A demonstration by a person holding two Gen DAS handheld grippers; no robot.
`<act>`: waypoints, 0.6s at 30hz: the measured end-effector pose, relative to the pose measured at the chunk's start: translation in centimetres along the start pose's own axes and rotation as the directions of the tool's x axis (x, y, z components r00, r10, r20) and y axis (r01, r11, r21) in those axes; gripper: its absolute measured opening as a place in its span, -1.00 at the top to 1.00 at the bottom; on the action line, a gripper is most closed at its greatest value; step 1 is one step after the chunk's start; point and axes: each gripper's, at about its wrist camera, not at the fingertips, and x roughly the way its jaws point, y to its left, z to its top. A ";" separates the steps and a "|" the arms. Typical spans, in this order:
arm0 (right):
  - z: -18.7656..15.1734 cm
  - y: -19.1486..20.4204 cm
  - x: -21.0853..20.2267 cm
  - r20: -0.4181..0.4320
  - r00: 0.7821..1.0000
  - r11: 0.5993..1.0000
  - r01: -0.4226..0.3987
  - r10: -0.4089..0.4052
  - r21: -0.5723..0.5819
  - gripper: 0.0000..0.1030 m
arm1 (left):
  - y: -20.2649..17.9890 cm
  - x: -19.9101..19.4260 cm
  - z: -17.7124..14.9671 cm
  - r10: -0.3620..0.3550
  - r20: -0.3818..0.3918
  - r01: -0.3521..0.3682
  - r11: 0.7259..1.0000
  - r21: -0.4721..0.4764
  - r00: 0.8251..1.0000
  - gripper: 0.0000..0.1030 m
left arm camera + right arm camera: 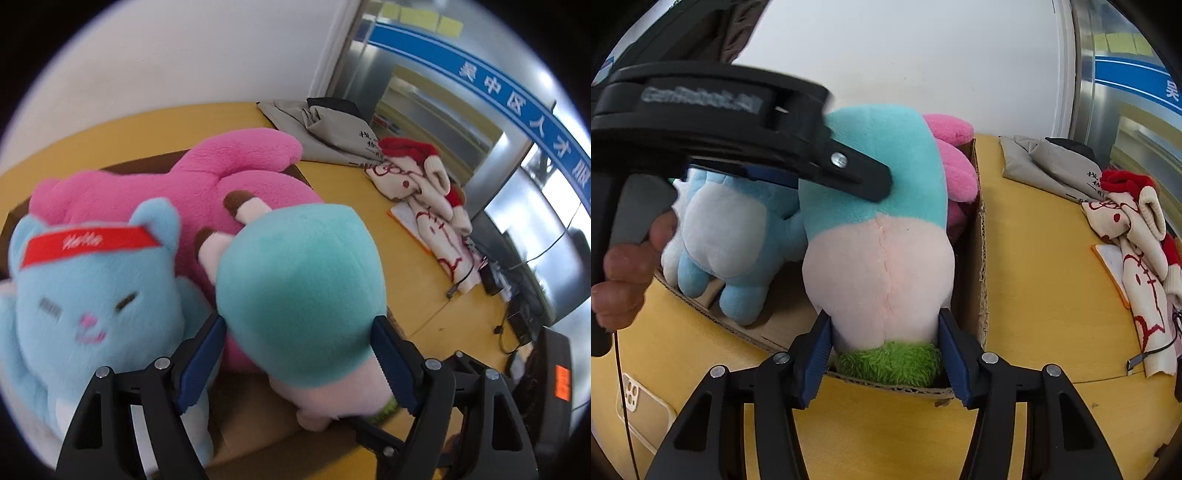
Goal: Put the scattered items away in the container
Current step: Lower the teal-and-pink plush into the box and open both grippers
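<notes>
A teal and pale pink plush [295, 280] [882, 229] with a green tuft stands in the cardboard box [980, 258]. My left gripper [299, 362] is shut on its teal upper part; it shows from the side in the right wrist view [849, 173]. My right gripper [884, 354] is shut on its pale pink lower end, at the box's near wall. A blue cat plush [88, 295] [735, 236] with a red headband and a pink plush [199, 184] [955, 162] lie in the box beside it.
The box sits on a yellow table [1052, 295]. Grey folded cloth [332, 129] and a red and cream knitted garment [428, 195] [1134, 236] lie at the far right. A phone [642, 410] lies at the near left. Cables and black devices [517, 295] lie at the table's right edge.
</notes>
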 end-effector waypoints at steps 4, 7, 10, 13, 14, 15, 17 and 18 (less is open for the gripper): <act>-0.3 -0.1 -3.5 0.062 0.998 0.999 -0.022 0.021 0.025 -0.75 | -0.1 -7.3 -3.4 0.029 0.124 -0.034 0.999 0.040 0.992 -0.55; -0.6 0.1 -6.5 0.103 0.991 0.996 -0.085 0.081 0.031 -0.92 | 0.9 -12.9 -7.6 0.056 0.178 -0.065 0.997 0.046 0.983 -0.55; -1.7 1.7 -8.6 0.110 0.985 0.990 -0.134 0.130 0.035 -0.94 | 2.9 -17.1 -12.9 0.112 0.180 -0.114 0.993 0.002 0.977 -0.55; -3.9 4.7 -8.2 0.049 0.982 0.982 -0.183 0.180 0.050 -0.95 | 5.8 -19.2 -18.6 0.191 0.136 -0.177 0.978 -0.107 0.972 -0.55; -4.7 6.1 -7.6 0.022 0.981 0.979 -0.196 0.195 0.048 -0.95 | 6.8 -19.5 -20.4 0.213 0.117 -0.196 0.970 -0.145 0.970 -0.55; -5.6 7.5 -6.8 -0.009 0.978 0.977 -0.207 0.208 0.042 -0.95 | 8.0 -19.8 -22.4 0.229 0.095 -0.208 0.959 -0.192 0.969 -0.55; -7.3 10.4 -5.0 -0.089 0.973 0.977 -0.213 0.214 0.026 -0.94 | 9.8 -19.7 -25.4 0.236 0.062 -0.210 0.937 -0.279 0.970 -0.55; -8.1 11.9 -4.2 -0.125 0.969 0.977 -0.214 0.214 0.015 -0.94 | 10.6 -19.5 -26.8 0.237 0.042 -0.211 0.923 -0.320 0.971 -0.55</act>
